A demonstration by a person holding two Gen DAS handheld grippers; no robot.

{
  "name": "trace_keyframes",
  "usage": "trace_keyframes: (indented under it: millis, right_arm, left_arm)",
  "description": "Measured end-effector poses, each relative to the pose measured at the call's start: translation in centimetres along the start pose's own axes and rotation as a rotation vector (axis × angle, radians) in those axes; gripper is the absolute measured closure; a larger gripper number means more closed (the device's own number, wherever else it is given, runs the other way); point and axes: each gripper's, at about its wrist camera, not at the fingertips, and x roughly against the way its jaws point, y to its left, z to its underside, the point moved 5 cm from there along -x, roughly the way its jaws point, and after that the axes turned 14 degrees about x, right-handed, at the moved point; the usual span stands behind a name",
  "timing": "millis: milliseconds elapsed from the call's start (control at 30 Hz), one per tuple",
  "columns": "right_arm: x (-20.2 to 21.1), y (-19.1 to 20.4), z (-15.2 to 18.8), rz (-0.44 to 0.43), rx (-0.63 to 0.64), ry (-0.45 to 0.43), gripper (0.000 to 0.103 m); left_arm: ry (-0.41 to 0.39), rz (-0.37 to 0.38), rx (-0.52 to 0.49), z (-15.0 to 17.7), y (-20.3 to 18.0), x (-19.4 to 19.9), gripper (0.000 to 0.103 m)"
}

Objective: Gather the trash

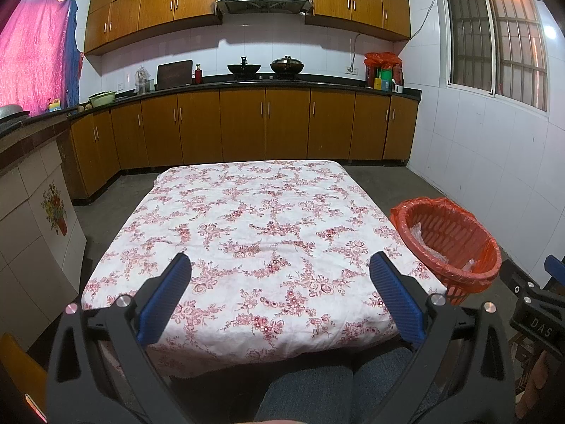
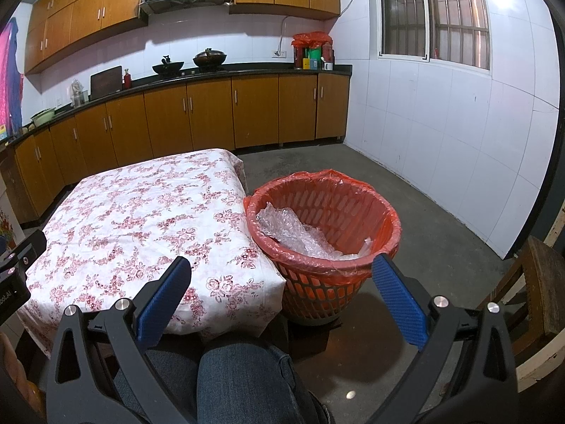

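Now both claws, left claw [image 1: 280,298] and right claw [image 2: 282,300], gape over the floral tablecloth [image 1: 254,219].

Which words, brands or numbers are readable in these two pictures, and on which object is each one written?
"DAS": on the black body of the right gripper, in the left wrist view.
"oot.AI", cut off at the frame edge: on the left gripper, in the right wrist view.
Boxes on the counter: labels too small to read.

red-flowered white tablecloth [image 1: 247,233], orange basket [image 2: 325,247]
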Motion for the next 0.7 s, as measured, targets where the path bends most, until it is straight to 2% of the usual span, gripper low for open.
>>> trace_keyframes:
  millis: [700]
  right_arm:
    - [0.00, 0.03, 0.28, -0.001, -0.001, 0.003, 0.002]
  left_arm:
    - [0.001, 0.000, -0.001, 0.00, -0.05, -0.02, 0.004]
